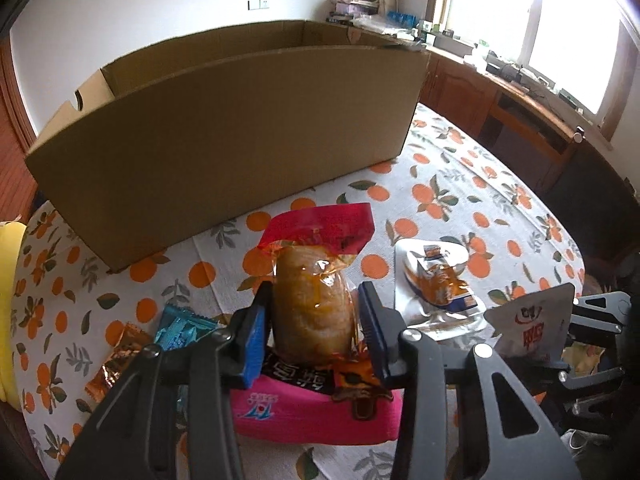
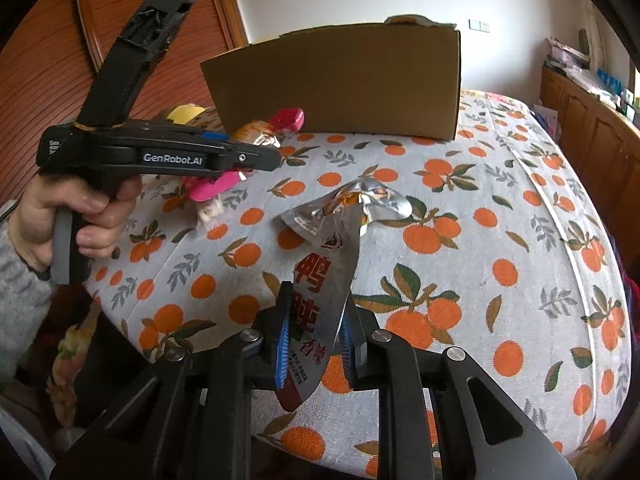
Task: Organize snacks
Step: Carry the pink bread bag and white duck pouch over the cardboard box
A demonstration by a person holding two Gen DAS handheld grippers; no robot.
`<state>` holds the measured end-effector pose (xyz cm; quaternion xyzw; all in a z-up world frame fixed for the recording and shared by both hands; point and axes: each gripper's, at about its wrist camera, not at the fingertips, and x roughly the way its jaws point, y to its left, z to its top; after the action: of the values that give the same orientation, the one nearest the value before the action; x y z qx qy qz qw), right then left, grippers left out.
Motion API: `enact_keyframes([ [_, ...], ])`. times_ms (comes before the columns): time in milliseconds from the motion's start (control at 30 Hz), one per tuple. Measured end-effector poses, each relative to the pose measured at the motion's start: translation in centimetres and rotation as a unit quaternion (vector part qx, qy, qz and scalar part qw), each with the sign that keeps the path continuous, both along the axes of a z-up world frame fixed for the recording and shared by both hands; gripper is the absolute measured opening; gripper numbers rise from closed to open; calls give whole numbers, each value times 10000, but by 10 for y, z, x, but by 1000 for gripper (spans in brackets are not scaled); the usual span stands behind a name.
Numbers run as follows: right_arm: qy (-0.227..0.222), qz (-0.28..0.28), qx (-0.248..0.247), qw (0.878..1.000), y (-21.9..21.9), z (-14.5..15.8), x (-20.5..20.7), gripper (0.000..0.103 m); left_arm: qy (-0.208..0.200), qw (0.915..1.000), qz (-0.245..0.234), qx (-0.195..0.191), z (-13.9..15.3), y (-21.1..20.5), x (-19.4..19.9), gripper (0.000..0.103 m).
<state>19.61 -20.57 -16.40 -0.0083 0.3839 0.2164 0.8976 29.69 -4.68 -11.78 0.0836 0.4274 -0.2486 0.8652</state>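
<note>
On table, near edge: step in hand = both grippers loaded, carry to box pending
left gripper (image 1: 314,320): narrowed onto clear-wrapped brown snack (image 1: 310,304), red seal end up; lifted above the pile, judged held; blue pads touching both sides
right gripper (image 2: 314,340): clamped on silver pouch (image 2: 320,300) with red characters; pouch upright, tip pointing far
cardboard box (image 1: 224,128): far side of tablecloth (image 2: 500,240), open top; well apart from both held snacks; inside hidden
next move, judged: lift each snack over near wall of box, then release; wall tall, so clearance needed; right pouch floppy, may swing; left pack slick, could slip
left hand (image 2: 76,216): gripping left tool handle, seen from right wrist view
counts on cloth: pink pack (image 1: 316,404) x1, under left gripper; crumpled silver pack (image 1: 436,284) x1, right of it; blue wrapper (image 1: 182,328) x1, orange foil wrapper (image 1: 116,356) x1, both near left; more possibly hidden behind grippers
held: 2; boxes: 1; grippers: 2
yellow object (image 1: 8,304): far left edge, cannot tell what
</note>
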Motion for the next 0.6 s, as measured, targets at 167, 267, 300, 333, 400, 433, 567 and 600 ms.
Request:
enact_keyframes([
  [167,-64,-74,88,9999,-6,10,1,17,-155,9999,-12,-39,11,-2,-6,41],
  [267,-119,-116,145,9998,-11,17,2,17,-243,9997,3,-72,18,-3,-10,41],
  [300,-143,-123,168,9997,-13,21,2,17,-268,9996,11,-100,21,-3,-11,41],
  [333,-167,-130,176,9996,-14,23,3,17,-299,9995,24,-130,24,-3,-12,41],
  [400,-250,-133,154,9995,-17,31,4,17,-370,9991,62,-186,30,-2,-13,41],
  [433,-273,-128,138,9995,-17,33,4,17,-406,9989,92,-224,33,-1,-13,41],
  [567,-426,-133,77,9990,-23,49,11,17,-510,9980,192,-333,42,4,-13,41],
  [600,-454,-135,70,9989,-24,53,12,17,-530,9978,206,-344,43,3,-13,41],
])
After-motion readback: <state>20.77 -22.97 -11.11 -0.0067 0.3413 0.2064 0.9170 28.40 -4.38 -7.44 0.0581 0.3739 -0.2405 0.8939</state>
